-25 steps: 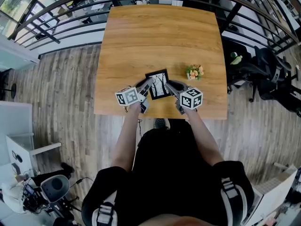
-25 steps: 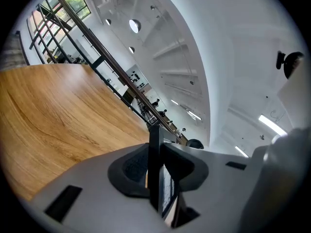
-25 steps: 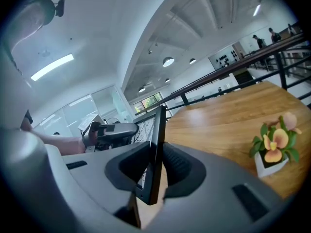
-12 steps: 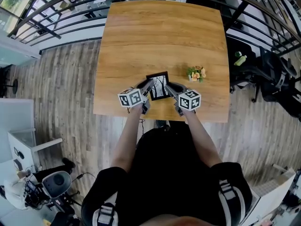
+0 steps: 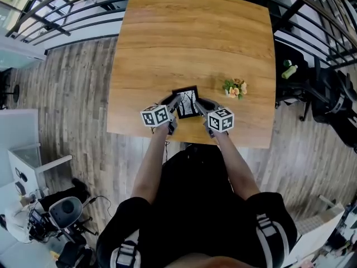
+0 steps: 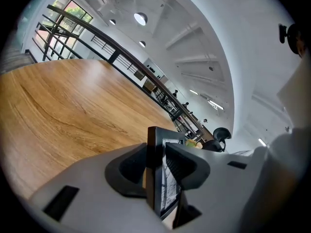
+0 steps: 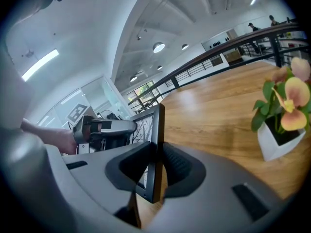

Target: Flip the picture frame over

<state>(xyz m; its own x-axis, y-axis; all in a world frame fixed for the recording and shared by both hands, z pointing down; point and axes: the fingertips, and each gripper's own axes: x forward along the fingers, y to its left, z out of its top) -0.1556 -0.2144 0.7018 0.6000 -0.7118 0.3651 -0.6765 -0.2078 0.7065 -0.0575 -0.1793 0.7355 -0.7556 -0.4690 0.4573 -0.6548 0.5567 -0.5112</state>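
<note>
The black picture frame (image 5: 186,103), with a print of bare trees, is held tilted just above the wooden table (image 5: 189,32) near its front edge, print side facing up at me. My right gripper (image 5: 199,106) is shut on the frame's right edge (image 7: 156,125), both pads pressed against it. My left gripper (image 5: 175,103) has the left edge (image 6: 154,140) between its jaws. Those jaws have just been opening, and a thin gap shows beside one pad. The left gripper (image 7: 104,128) also shows behind the frame in the right gripper view.
A small white pot of orange flowers (image 5: 235,88) stands on the table right of the frame, close to the right gripper (image 7: 282,115). Black railings (image 5: 67,15) run behind the table. An office chair (image 5: 329,94) stands at the right.
Both grippers have come down toward the table with the frame between them. The frame now sits lower and closer to the tabletop. The left jaws stand slightly wider.
</note>
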